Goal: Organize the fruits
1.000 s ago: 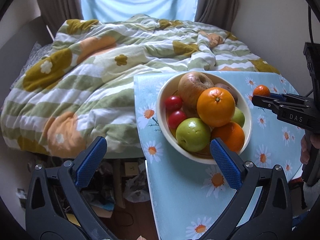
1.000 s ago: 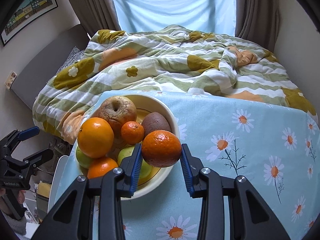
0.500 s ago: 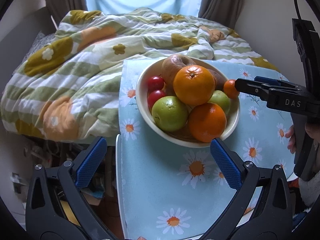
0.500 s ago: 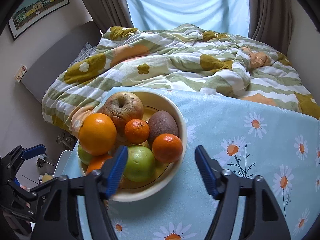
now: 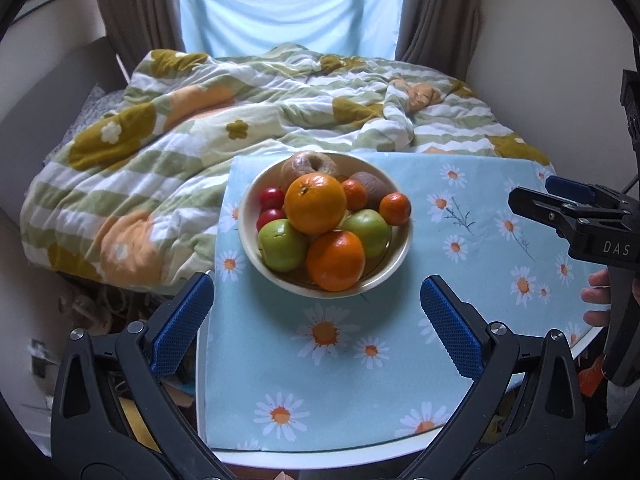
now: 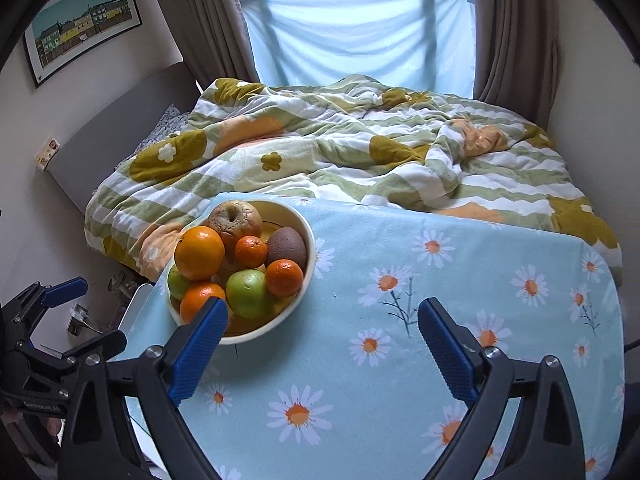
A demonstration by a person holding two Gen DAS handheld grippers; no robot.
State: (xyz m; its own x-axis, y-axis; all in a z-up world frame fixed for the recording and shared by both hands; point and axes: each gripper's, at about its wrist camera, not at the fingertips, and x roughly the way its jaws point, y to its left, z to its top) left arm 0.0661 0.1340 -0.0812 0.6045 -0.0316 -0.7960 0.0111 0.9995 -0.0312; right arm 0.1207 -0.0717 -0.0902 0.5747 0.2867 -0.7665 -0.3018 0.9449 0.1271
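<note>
Fruit bowl [image 5: 402, 254] near edge (grippers [image 6: 322, 344] wide)

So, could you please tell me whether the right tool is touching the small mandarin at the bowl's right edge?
Apart. The right wrist view shows the right tool open, with tablecloth between it and the mandarin.

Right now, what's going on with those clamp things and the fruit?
A person holds a gripper in each hand while sorting fruit. Both the left gripper and the right gripper are open and empty, hovering above the daisy tablecloth near the bowl. Oranges, green apples and a small mandarin sit piled inside the bowl.
</note>
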